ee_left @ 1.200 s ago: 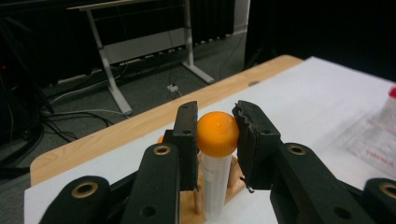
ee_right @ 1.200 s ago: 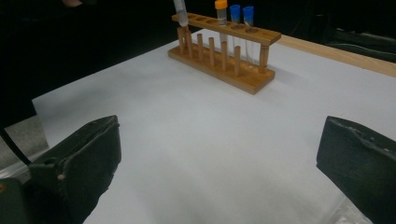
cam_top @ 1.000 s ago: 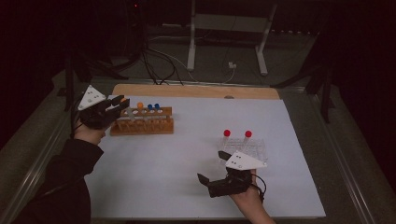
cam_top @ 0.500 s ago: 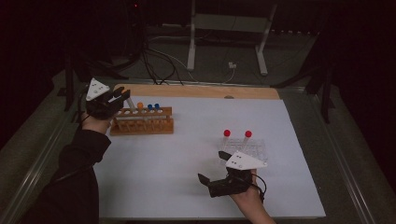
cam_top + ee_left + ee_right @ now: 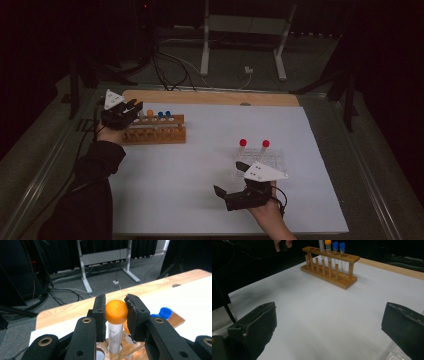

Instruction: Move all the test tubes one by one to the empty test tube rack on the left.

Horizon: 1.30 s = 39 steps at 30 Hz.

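A wooden tube rack (image 5: 155,131) stands at the table's far left, holding an orange-capped tube (image 5: 150,113) and two blue-capped tubes (image 5: 164,114). My left gripper (image 5: 133,108) is at the rack's left end. In the left gripper view it (image 5: 115,308) is shut on the cap of another orange-capped tube (image 5: 115,327), whose lower end sits in a rack hole (image 5: 115,348). My right gripper (image 5: 230,179) rests near the front edge, open and holding nothing (image 5: 332,322). Beside it stands a clear rack (image 5: 267,159) with two red-capped tubes (image 5: 243,143).
A white sheet (image 5: 200,170) covers the table, and a wooden strip (image 5: 210,97) shows along its far edge. Beyond that edge are cables and a metal stand (image 5: 240,45) on the floor. The sheet's middle lies bare between the two racks.
My left gripper has shifted slightly right, over the wooden rack's left end. The right gripper has not moved.
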{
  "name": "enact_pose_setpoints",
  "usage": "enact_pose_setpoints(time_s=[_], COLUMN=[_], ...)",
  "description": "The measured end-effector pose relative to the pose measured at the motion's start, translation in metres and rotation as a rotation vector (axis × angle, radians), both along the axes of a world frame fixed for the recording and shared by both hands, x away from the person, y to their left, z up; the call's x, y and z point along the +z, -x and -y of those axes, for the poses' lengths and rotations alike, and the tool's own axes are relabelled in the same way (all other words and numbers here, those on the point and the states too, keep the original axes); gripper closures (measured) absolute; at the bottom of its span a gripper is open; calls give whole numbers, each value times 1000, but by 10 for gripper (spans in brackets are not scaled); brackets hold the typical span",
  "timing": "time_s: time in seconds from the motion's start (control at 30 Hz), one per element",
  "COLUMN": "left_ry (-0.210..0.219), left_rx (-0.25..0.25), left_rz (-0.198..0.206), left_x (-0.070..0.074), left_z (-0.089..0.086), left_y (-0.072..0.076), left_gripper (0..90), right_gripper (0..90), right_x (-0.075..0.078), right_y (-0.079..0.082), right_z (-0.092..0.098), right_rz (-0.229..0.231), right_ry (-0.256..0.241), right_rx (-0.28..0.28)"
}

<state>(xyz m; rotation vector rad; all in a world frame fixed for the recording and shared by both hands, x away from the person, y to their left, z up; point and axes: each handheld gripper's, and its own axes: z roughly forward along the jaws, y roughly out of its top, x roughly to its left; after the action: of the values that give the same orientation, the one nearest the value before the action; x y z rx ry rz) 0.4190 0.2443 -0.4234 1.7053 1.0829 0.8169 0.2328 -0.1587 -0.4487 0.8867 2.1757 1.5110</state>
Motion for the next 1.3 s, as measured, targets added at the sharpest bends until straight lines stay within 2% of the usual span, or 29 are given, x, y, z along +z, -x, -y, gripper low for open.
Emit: enact_pose_setpoints(time_s=[0.07, 0.47, 0.53, 0.9, 1.07, 1.13, 1.23, 1.3], left_ry=[-7, -16, -35, -46, -35, -14, 12, 26], left_rx=[7, 12, 18, 12, 7, 0, -27, -67], left_rz=[-21, -84, -85, -104, -91, -80, -53, -47], left_x=[-4, -25, -27, -23, -12, -6, 3, 7], left_z=[0, 6, 7, 7, 3, 1, 0, 1], left_y=[-3, -9, -10, -7, 1, 6, 18, 26], left_gripper=[719, 718, 718, 703, 608, 541, 446, 387], right_gripper=[0, 0, 0, 0, 0, 0, 0, 0], right_x=[0, 0, 0, 1, 2, 2, 5, 7], right_y=[0, -1, -1, 0, 0, 0, -1, -2], right_z=[0, 1, 1, 2, 3, 4, 6, 10], right_rz=[-1, -3, -2, -2, -2, 3, 9, 16], right_ry=[1, 0, 1, -5, -6, -7, -14, -17], right_rx=[-1, -2, -1, -1, -4, -4, -13, -23])
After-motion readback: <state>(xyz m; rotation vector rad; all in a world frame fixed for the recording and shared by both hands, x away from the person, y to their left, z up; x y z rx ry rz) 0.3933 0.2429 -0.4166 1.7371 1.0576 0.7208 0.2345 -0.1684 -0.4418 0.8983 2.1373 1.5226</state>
